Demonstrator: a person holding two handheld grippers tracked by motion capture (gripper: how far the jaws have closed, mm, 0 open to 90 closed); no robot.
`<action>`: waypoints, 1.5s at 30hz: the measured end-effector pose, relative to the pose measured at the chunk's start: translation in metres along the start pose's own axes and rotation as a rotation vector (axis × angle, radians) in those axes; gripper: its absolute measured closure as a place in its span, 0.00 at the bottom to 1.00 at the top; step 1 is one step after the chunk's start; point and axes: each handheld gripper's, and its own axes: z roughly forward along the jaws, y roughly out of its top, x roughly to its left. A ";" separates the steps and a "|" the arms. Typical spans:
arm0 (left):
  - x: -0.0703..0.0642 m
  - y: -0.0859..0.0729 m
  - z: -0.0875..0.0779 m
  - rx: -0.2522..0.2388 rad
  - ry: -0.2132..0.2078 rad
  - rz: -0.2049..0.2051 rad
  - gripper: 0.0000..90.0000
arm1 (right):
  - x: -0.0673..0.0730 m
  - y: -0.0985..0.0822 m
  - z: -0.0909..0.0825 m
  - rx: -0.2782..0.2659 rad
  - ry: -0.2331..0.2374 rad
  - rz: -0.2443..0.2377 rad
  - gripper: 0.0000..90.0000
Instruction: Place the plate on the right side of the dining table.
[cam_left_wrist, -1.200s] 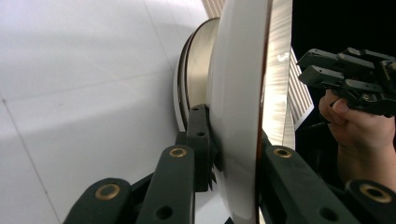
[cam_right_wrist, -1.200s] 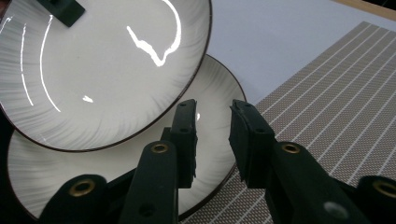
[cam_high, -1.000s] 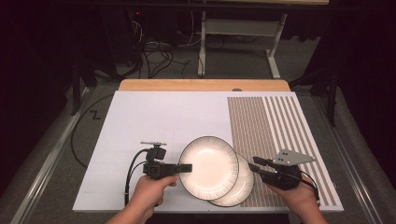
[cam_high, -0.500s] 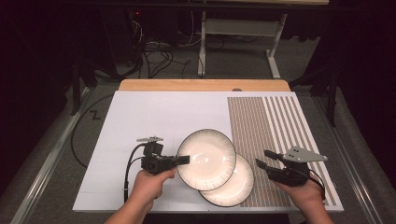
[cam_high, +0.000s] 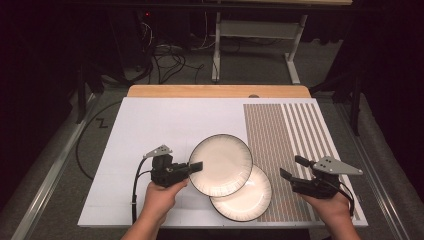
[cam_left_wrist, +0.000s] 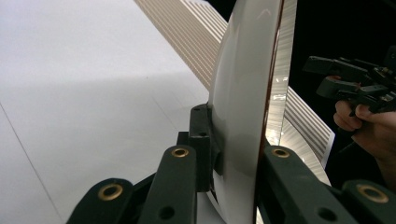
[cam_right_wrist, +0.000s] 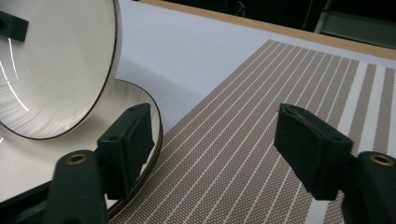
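Clamping the upper plate (cam_high: 222, 164)'s left rim, left gripper (cam_high: 196, 166) holds it lifted.

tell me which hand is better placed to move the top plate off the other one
Left. The left gripper is shut on the upper plate's rim, lifting it over the lower plate. The right gripper has just been opening, nothing between its fingers, off to the side over the striped mat.

The upper plate (cam_high: 221, 164), clamped at its rim between the left gripper's fingers (cam_high: 195, 166), covers part of the lower plate (cam_high: 247, 197); its far rim leaves the left gripper view.
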 end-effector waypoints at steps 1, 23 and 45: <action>-0.001 -0.001 -0.001 -0.008 -0.001 0.008 0.89 | 0.000 0.000 -0.001 -0.004 -0.003 -0.001 0.31; -0.011 -0.012 -0.011 -0.079 0.004 0.177 0.89 | 0.005 -0.006 -0.010 -0.063 -0.039 0.018 0.01; -0.011 -0.013 -0.011 -0.084 0.006 0.182 0.89 | 0.045 0.020 0.031 -0.026 0.125 -0.016 0.16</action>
